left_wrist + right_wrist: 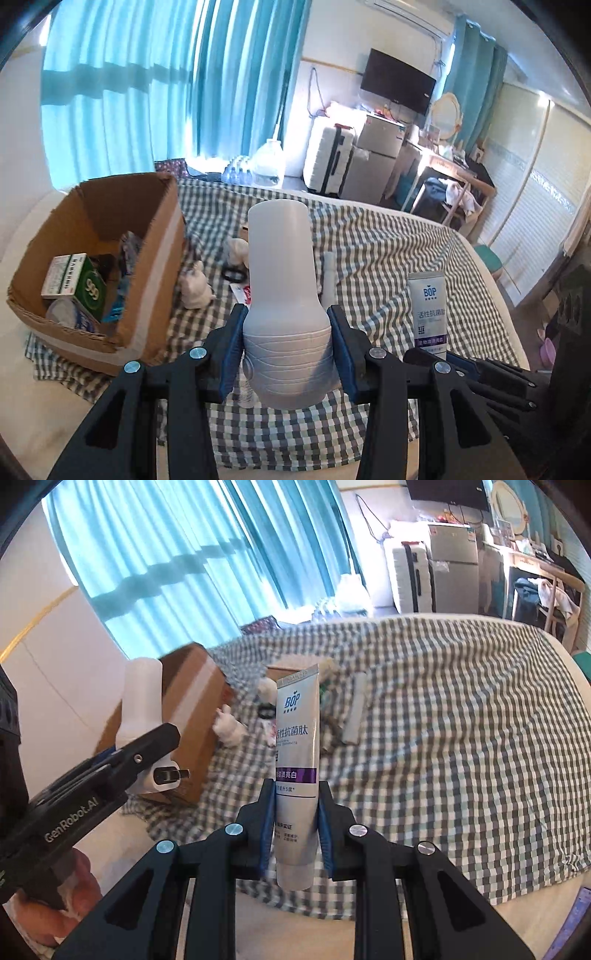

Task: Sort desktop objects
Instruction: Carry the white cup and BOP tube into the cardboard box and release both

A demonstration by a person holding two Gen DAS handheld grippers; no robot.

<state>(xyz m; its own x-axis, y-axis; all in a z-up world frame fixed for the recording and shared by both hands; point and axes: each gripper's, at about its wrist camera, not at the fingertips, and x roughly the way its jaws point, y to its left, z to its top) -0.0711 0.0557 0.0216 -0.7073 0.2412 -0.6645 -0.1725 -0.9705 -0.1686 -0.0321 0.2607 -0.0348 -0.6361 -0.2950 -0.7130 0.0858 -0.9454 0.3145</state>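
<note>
My left gripper (288,343) is clamped on a pale grey plastic bottle (282,280): smooth, straight-sided neck above, ribbed bulging body where the blue pads (232,350) squeeze it. It stands upright, lifted above the checked cloth (388,251). My right gripper (297,823) pinches a flat, glossy toothpaste tube (297,749), crimped end up, printed "BOP" with Chinese characters and a purple band. The other gripper's black arm reads "GenRobot.AI". To the left sits an open cardboard box (159,266), corrugated, with torn edges and a strip of clear tape; inside I see a green carton (88,286) marked "999". A small white figurine (195,291) stands on the cloth just beside the box.
</note>
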